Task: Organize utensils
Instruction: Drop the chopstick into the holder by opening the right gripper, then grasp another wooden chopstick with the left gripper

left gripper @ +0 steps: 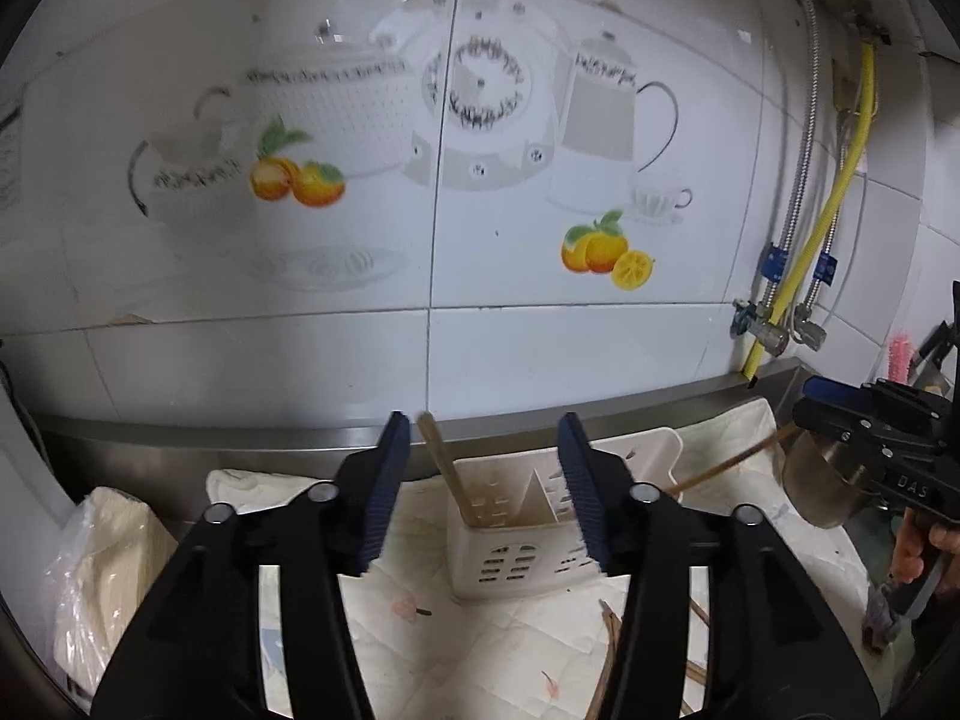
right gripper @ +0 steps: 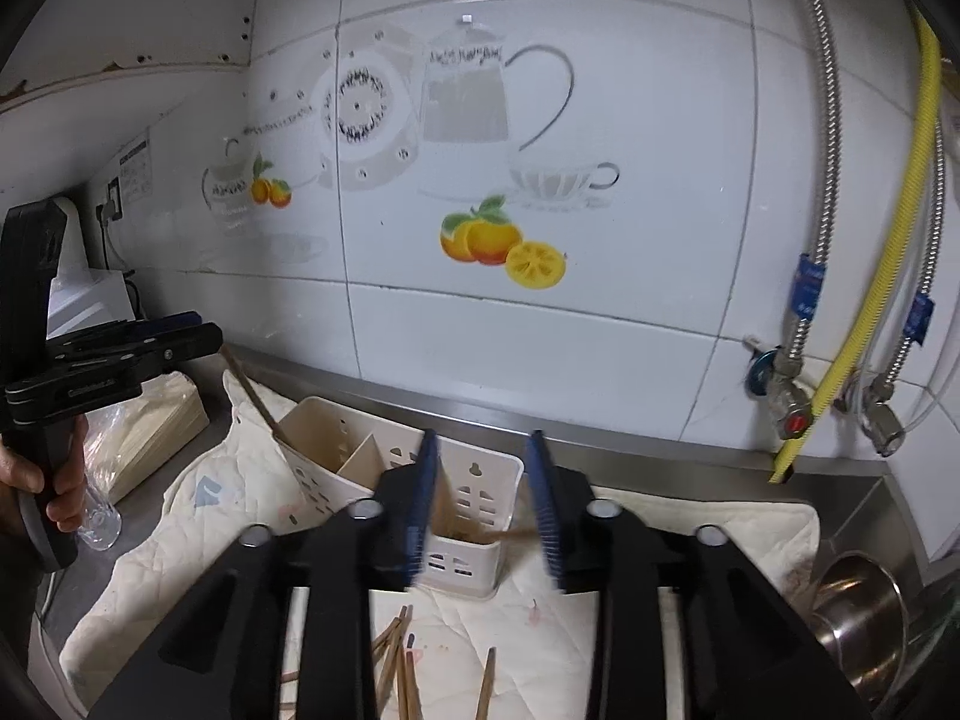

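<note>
Left hand-held gripper (left gripper: 483, 450) spread above holder (left gripper: 510, 540), right hand-held gripper (right gripper: 480, 480) spread, chopstick (right gripper: 510, 534) blurred between, seemingly loose.

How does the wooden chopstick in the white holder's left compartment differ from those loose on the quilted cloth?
The wooden chopstick stands tilted inside the white slotted plastic holder; the loose chopsticks lie flat on the cream quilted cloth. It stands alone; they lie scattered together. All are brown wood.

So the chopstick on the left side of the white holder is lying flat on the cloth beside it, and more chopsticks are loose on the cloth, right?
Not quite. That chopstick stands leaning inside the white holder, not flat beside it, as the left wrist view shows. More chopsticks do lie loose on the cloth.
</note>
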A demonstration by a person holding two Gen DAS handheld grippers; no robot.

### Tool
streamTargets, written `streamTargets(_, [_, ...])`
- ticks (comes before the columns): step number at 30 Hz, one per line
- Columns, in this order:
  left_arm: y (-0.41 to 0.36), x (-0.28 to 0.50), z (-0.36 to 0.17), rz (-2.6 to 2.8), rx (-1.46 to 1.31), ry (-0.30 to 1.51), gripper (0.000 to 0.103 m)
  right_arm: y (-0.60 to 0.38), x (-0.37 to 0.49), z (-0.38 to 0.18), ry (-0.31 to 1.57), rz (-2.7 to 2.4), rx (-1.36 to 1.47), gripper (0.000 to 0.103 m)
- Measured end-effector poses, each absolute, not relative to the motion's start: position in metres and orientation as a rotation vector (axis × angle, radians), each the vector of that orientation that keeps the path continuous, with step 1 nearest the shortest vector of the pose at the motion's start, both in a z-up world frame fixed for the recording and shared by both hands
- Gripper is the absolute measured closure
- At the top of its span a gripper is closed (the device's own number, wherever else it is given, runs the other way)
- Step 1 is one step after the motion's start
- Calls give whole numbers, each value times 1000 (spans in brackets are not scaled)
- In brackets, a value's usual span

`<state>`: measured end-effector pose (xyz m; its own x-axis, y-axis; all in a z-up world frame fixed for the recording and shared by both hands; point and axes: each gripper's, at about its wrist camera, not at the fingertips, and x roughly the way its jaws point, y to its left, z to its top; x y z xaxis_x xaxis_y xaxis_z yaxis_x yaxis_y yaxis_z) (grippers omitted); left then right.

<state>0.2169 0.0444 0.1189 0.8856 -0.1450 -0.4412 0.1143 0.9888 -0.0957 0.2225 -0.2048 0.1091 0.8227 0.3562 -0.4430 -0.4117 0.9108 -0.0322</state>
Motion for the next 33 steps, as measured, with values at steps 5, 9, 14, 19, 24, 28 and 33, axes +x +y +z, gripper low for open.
streamTargets(5, [43, 184, 118, -136, -40, 455, 41, -209, 185, 105, 407, 401, -154, 47])
streamTargets(9, [39, 154, 104, -149, -32, 472, 35, -210, 156, 92, 401, 398, -167, 40])
streamTargets(14, [32, 121, 79, -166, -19, 508, 32, -213, 125, 67, 415, 393, -172, 31])
streamTargets(19, [26, 91, 52, -172, -27, 542, 31, -216, 98, 38, 451, 385, -179, 29])
streamTargets(24, [13, 65, 17, -165, -23, 594, 31, -224, 79, 10, 494, 373, -150, 28])
streamTargets(28, [-1, 54, -9, -190, -52, 649, 31, -234, 68, -15, 548, 348, -133, 28])
streamTargets(33, [-22, 47, -37, -227, -61, 704, 31, -252, 62, -40, 611, 311, -102, 28])
